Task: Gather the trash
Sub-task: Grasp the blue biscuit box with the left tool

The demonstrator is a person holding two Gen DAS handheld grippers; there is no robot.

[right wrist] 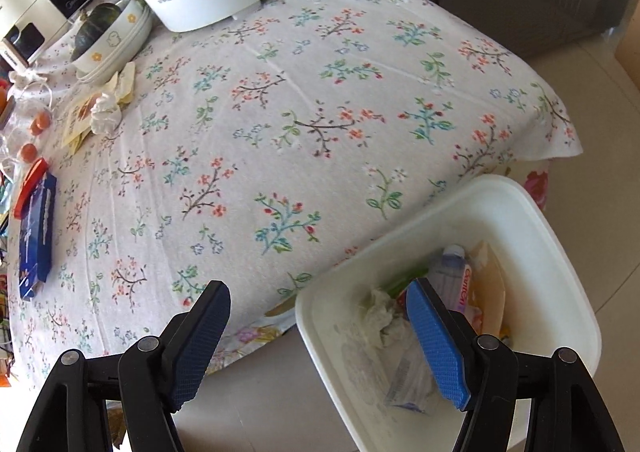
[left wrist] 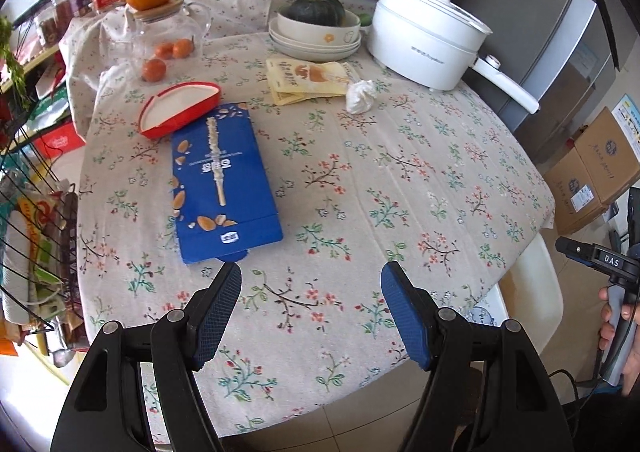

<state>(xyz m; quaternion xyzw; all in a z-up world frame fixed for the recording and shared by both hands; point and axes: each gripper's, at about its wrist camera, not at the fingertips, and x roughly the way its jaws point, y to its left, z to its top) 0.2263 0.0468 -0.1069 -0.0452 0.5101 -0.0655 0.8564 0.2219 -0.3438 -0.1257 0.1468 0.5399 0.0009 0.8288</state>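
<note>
Both tongs spread wide, gripping nothing: left tongs [left wrist: 311,280] near blue snack box [left wrist: 224,184], right tongs [right wrist: 318,302] above white bin [right wrist: 560,292]. Between pickups, apparently. Next, probably: close on box, carry to bin.

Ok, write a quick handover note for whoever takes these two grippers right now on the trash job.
Left gripper: open, empty, above the table near the blue snack box.
Right gripper: open, empty, over the white bin at the table edge.
Done: crumpled tissue, a tube and wrappers lie in the bin.
Left: blue snack box, red-rimmed package, yellow packets, crumpled tissue ball on the floral tablecloth.
</note>
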